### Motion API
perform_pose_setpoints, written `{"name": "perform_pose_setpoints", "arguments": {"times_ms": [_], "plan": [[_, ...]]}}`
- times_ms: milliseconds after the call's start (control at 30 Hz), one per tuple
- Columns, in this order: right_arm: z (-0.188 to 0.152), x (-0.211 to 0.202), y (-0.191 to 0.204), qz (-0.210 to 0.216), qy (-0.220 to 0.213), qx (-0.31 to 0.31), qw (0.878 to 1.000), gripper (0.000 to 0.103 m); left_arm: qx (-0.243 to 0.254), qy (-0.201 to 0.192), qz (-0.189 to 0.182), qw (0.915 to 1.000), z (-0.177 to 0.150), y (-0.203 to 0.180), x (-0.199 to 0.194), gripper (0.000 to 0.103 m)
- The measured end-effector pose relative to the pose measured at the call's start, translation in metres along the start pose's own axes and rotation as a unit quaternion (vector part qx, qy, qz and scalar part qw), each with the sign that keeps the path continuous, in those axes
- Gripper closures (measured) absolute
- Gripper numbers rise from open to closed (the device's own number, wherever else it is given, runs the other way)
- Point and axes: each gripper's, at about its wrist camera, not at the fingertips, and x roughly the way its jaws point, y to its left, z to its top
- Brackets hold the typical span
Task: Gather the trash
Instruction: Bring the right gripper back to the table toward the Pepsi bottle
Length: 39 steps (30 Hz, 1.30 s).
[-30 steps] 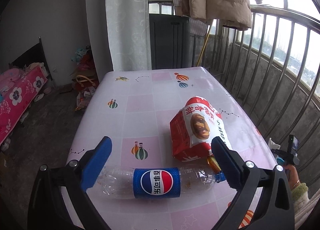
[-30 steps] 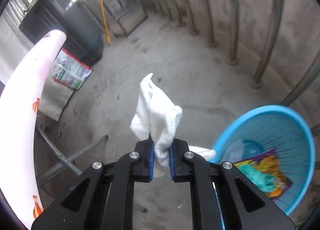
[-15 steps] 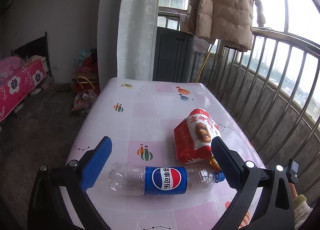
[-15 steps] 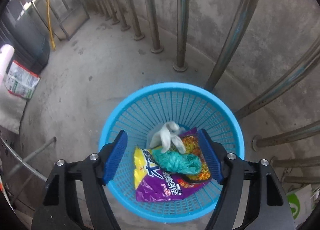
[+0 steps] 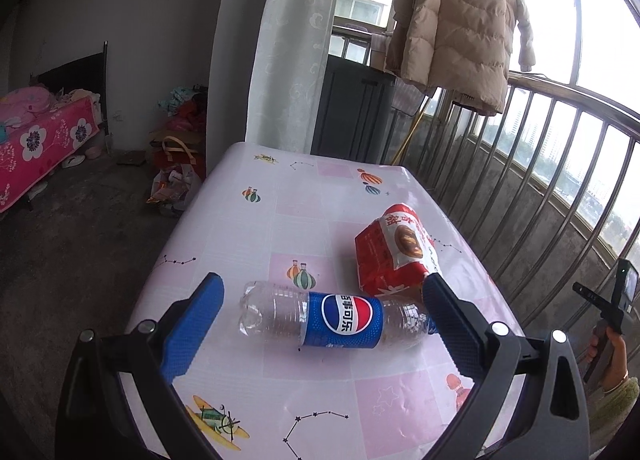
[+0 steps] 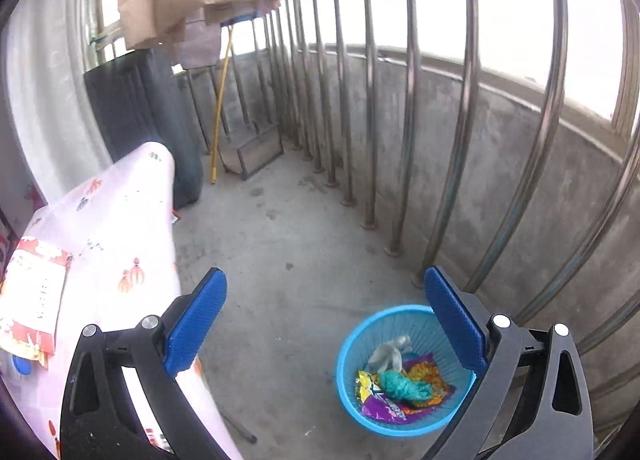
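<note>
A: Left gripper [image 5: 320,300] gapes empty at six o'clock, straddling the clear plastic cola bottle [image 5: 336,318] lying on the pink-checked table [image 5: 256,227], seemingly lined up to grab.

B: Right gripper [image 6: 326,300], just opening, empty; blue mesh basket [image 6: 348,388] at five o'clock holds the white tissue [image 6: 390,352].

left hand-held gripper [image 5: 322,304] jaws wide, angled down, right hand-held gripper [image 6: 325,308] jaws just opened fully, nothing between, angled down

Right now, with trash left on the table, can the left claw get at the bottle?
Probably yes: the left claw is open, the bottle lies flat on its side between its fingers, nothing blocking.
</note>
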Motion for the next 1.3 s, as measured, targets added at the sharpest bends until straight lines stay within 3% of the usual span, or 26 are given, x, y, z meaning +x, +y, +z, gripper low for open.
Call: {"name": "perform_pose_setpoints", "arguments": {"times_ms": [233,467,633,900,1300], "plan": [[0.008,-0.046,0.076,0.049,-0.046,-0.100,0.993,0.008,-0.012,0.048,0.057,0.9972,-0.021,0.013,0.010,0.006],[0.008,-0.064,0.152,0.104,-0.073,-0.206,0.970,0.008,-0.057,0.057,0.100,0.9917,-0.037,0.046,0.008,0.006],[0.002,-0.087,0.206,0.184,-0.069,-0.235,0.952,0.008,-0.074,0.056,0.125,0.9878,-0.045,0.071,0.004,0.006],[-0.014,-0.106,0.272,0.257,-0.049,-0.258,0.930,0.008,-0.105,0.039,0.113,0.9873,-0.054,0.102,-0.006,0.006],[-0.037,-0.103,0.327,0.289,-0.004,-0.285,0.914,0.008,-0.121,0.031,0.074,0.9894,-0.070,0.119,-0.001,0.006]]}}
